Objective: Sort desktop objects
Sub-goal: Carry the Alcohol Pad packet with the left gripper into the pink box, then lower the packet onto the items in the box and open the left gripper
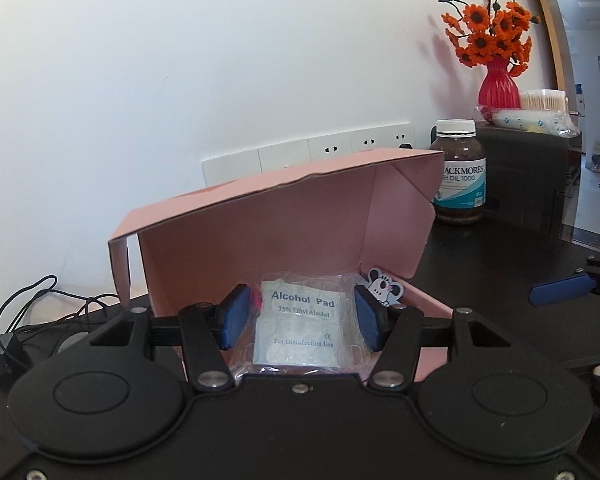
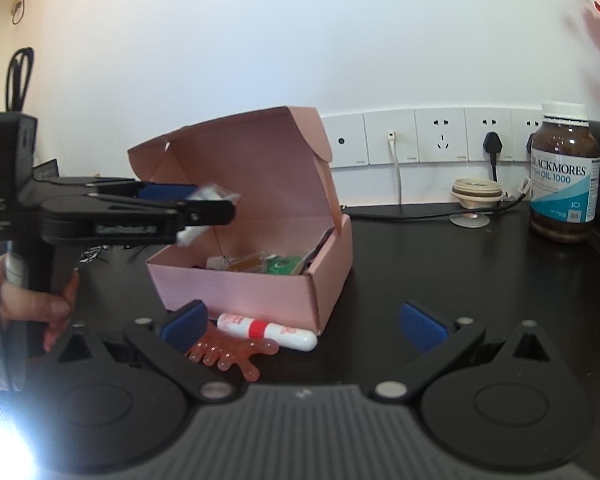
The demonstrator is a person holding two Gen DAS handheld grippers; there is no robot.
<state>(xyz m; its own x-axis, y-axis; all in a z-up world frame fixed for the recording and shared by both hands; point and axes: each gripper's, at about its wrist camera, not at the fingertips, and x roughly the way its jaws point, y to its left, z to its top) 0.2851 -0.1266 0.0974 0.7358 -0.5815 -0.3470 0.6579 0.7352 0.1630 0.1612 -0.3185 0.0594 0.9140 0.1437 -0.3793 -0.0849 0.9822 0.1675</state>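
Now | alcohol pad packet [image 1: 300,322] pinched between left fingers [image 1: 233,316] | over pink box [image 1: 284,224]

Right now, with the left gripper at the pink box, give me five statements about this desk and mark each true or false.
1. The left gripper holds a packet of alcohol pads. True.
2. The pink box has its lid shut. False: the lid stands open.
3. The right gripper is clamped on the white tube. False: it is open and holds nothing; the tube lies on the desk in front of the box.
4. A brown pill bottle with a white cap stands upright on the desk. True.
5. The vase holds blue flowers. False: the flowers are orange, in a red vase.
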